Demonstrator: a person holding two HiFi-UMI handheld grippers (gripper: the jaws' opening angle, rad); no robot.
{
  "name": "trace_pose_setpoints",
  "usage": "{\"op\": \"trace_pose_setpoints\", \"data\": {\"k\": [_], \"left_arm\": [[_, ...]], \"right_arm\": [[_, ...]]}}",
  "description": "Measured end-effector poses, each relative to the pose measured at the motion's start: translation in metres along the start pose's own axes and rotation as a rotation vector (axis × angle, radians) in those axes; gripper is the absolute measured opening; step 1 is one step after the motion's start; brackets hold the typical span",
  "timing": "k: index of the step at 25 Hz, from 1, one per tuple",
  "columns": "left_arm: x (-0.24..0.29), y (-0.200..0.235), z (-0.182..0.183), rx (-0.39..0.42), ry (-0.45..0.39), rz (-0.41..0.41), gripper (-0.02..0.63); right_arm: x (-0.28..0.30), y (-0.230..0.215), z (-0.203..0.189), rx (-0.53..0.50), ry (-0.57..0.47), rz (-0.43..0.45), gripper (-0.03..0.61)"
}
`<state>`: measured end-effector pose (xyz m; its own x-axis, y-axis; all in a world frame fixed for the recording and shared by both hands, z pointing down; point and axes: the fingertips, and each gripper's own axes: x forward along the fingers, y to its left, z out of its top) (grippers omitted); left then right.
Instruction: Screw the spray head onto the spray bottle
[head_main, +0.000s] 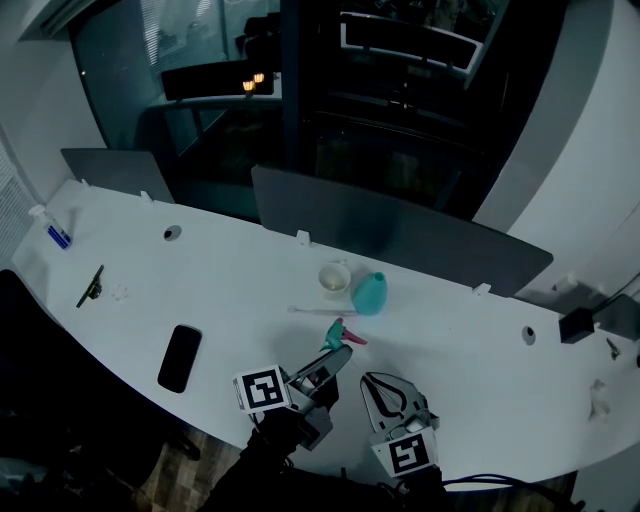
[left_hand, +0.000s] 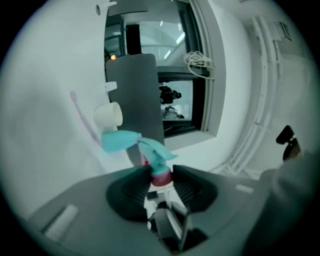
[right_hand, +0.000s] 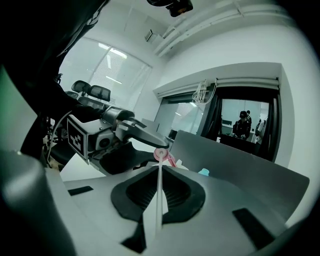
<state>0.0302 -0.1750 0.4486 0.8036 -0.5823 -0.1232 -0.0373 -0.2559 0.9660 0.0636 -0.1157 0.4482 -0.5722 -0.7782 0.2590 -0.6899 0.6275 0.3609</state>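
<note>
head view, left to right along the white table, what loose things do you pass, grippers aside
small white and blue bottle → small black tool → black phone → white cup → teal spray bottle → small black box

The teal plastic spray head (left_hand: 156, 152) with a pink-red collar hangs in the air, clamped at that collar by the left gripper (left_hand: 160, 170). Its thin white dip tube (right_hand: 158, 200) runs back between the closed jaws of the right gripper (right_hand: 160, 169). The teal rounded plastic spray bottle (head_main: 369, 294) stands upright on the white desk (head_main: 470, 350), neck bare, just beyond the head and apart from it.
</note>
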Motion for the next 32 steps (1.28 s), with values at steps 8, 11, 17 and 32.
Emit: {"op": "trace_pose_setpoints", "data": {"k": [8,11,17,32], "left_arm": [[-0.003,-0.022,0.0,0.433,0.076,0.05,0.137],[-0.006,-0.033,0.004,0.677,0.091,0.113,0.137],[-0.016,-0.048,-0.001,1.206,0.11,0.279,0.137],[-0.048,-0.024,-0.004,1.439,0.115,0.48,0.137]], "right_arm": [[0.003,-0.001,-0.013,0.106,0.01,0.001,0.025],[0.007,0.001,-0.023,0.106,0.049,0.017,0.025],[0.018,0.007,-0.058,0.166,0.138,0.084,0.08],[0.1,-0.107,-0.107,0.402,0.106,-0.187,0.345]]}}
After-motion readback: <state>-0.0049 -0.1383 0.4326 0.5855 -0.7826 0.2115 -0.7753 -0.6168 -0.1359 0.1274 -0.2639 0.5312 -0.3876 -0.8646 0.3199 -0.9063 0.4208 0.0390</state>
